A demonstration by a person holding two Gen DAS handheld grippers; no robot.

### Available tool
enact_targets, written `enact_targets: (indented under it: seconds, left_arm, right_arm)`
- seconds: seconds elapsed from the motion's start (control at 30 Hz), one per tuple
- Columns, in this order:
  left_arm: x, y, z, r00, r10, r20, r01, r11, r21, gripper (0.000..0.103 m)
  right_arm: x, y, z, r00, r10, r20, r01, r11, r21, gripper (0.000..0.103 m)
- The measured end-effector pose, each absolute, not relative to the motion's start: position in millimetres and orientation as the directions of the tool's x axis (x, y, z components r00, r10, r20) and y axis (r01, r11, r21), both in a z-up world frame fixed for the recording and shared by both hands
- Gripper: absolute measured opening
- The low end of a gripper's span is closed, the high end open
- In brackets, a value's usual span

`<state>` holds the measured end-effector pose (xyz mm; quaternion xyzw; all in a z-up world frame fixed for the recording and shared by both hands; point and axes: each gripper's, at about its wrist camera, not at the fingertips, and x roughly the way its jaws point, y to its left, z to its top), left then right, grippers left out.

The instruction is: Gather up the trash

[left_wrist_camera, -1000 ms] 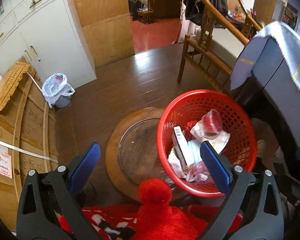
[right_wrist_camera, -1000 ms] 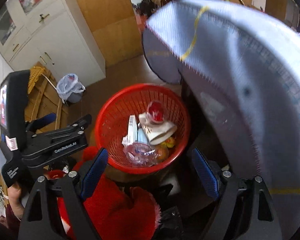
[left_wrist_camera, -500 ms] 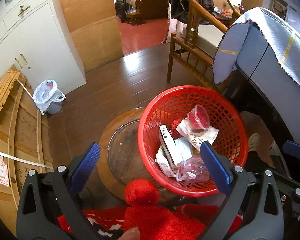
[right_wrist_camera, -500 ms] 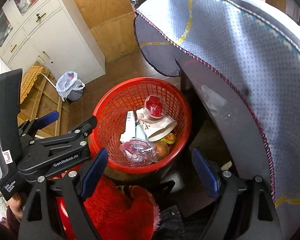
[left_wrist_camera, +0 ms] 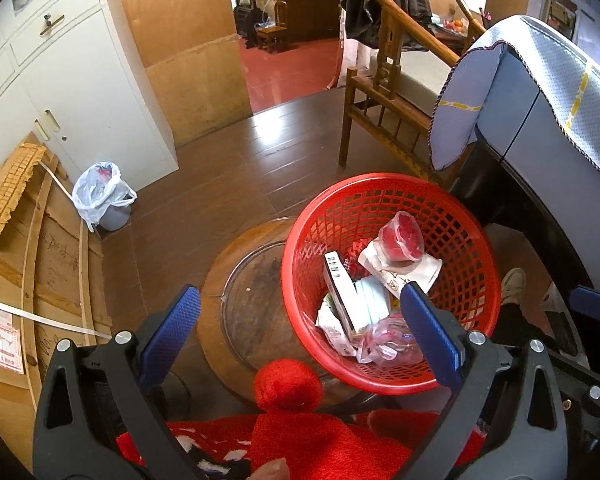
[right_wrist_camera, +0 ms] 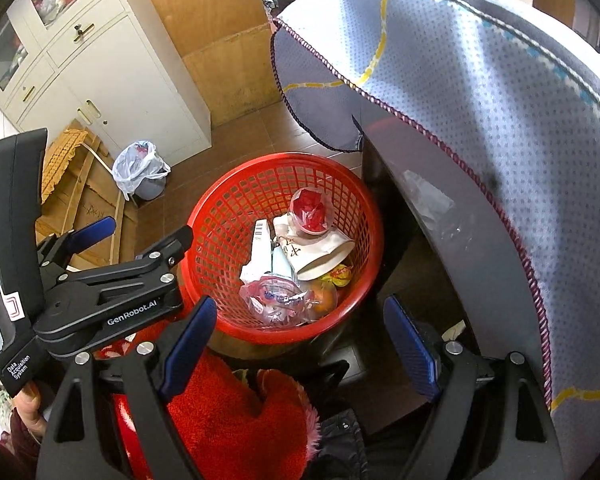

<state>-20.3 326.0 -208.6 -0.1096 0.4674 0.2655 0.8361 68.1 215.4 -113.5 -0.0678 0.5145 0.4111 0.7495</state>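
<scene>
Holding nothing, the left gripper (left_wrist_camera: 300,320) and right gripper (right_wrist_camera: 300,336) both hover with jaws spread wide above one red basket (left_wrist_camera: 472,240), which sits on one round wooden stool (left_wrist_camera: 244,280). Inside lie one cup of red scraps (left_wrist_camera: 402,236), one white carton (left_wrist_camera: 338,284), one crumpled clear bag (left_wrist_camera: 388,340) and one orange fruit (right_wrist_camera: 324,296). One lined bin (left_wrist_camera: 102,196) stands well apart by the cabinet (left_wrist_camera: 80,92).

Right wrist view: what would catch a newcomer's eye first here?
The red basket at centre, holding wrappers, a white box and a clear cup of red scraps. A blue dotted cloth fills the right side, draped over a dark cabinet. At the far left wall stands a small bin lined with a white bag.
</scene>
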Motion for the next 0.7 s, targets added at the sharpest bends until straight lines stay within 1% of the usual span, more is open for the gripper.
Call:
enact_targets:
  seconds: [0.7]
  left_arm:
    - [-21.2,321.5,-204.2,0.43,0.364,-0.826,-0.54,0.837,0.088,0.096]
  right_arm:
    - [68.3,214.4,-113.9,0.134,0.547,-0.826,-0.686,0.653,0.321,0.084]
